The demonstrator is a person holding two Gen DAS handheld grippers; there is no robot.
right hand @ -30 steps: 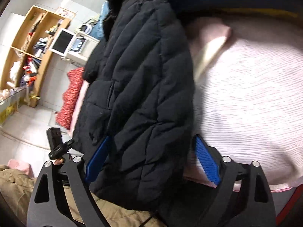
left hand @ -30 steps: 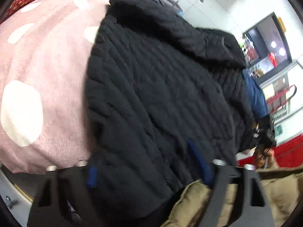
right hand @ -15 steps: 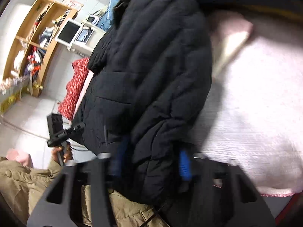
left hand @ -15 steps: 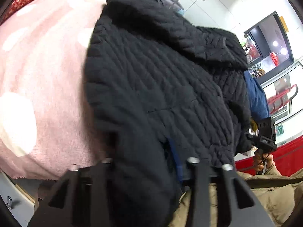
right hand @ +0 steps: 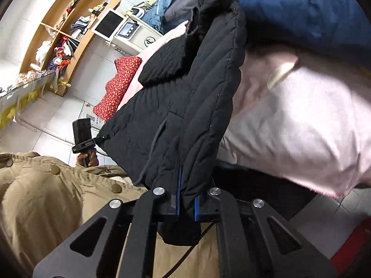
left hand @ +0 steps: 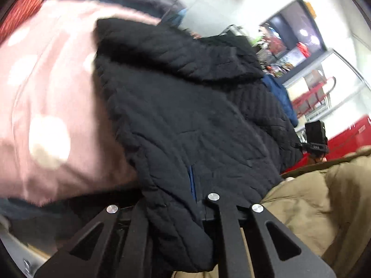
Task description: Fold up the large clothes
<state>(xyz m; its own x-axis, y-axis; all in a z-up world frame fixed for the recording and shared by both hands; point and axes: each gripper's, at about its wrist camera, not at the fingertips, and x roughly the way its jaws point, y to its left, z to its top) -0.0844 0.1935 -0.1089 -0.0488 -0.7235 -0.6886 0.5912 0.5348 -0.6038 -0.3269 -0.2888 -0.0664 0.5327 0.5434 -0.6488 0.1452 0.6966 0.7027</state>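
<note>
Bedding first: the pink spotted blanket (left hand: 46, 106) carries the black quilted jacket (left hand: 185, 115), which runs from twelve o'clock down to six in both wrist views. I hold its near hem at two corners so the lower half can be lifted for a fold, as I judge it. My left gripper (left hand: 176, 199) has just closed on hem fabric; my right gripper (right hand: 185, 197) likewise — blue pads nearly meeting through the cloth. Tan coat (right hand: 46, 197) below, untouched.
</note>
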